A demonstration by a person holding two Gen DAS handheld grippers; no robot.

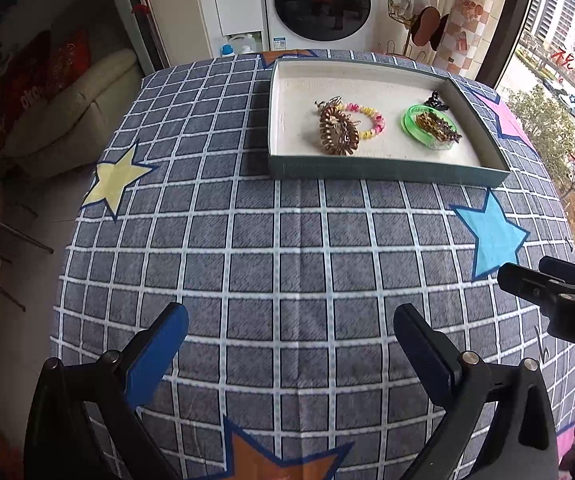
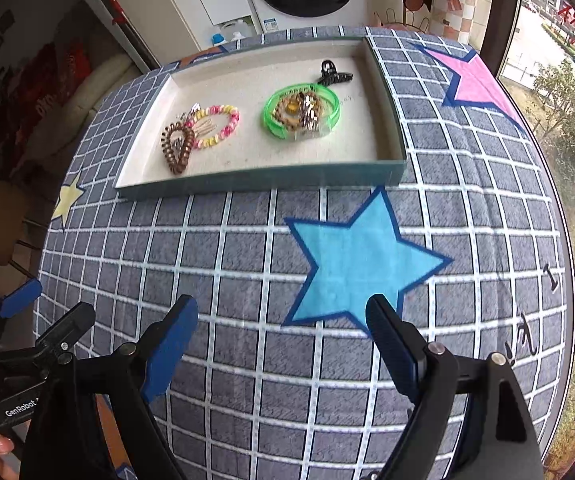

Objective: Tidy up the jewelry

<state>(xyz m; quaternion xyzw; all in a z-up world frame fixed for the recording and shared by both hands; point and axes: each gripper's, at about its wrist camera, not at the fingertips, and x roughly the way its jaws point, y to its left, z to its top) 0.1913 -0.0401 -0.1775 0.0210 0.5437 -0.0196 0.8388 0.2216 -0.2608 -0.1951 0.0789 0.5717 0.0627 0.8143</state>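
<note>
A shallow teal tray [image 1: 387, 169] [image 2: 259, 179] with a white floor sits at the far side of the table. In it lie a brown spiral hair tie [image 1: 337, 130] [image 2: 176, 148], a pink-and-yellow bead bracelet [image 1: 369, 120] [image 2: 217, 126], a green bangle [image 1: 427, 122] [image 2: 301, 110] with brown chains inside it, and a black claw clip [image 1: 436, 100] [image 2: 333, 72]. My left gripper [image 1: 291, 320] is open and empty, low over the cloth, well short of the tray. My right gripper [image 2: 281, 314] is open and empty over the blue star.
A grey checked tablecloth [image 1: 287, 248] with coloured stars covers the table. A washing machine [image 1: 319, 0] and a cream sofa [image 1: 75, 108] stand behind it. A window [image 1: 567, 100] is at the right. The right gripper shows at the left wrist view's right edge [image 1: 559, 288].
</note>
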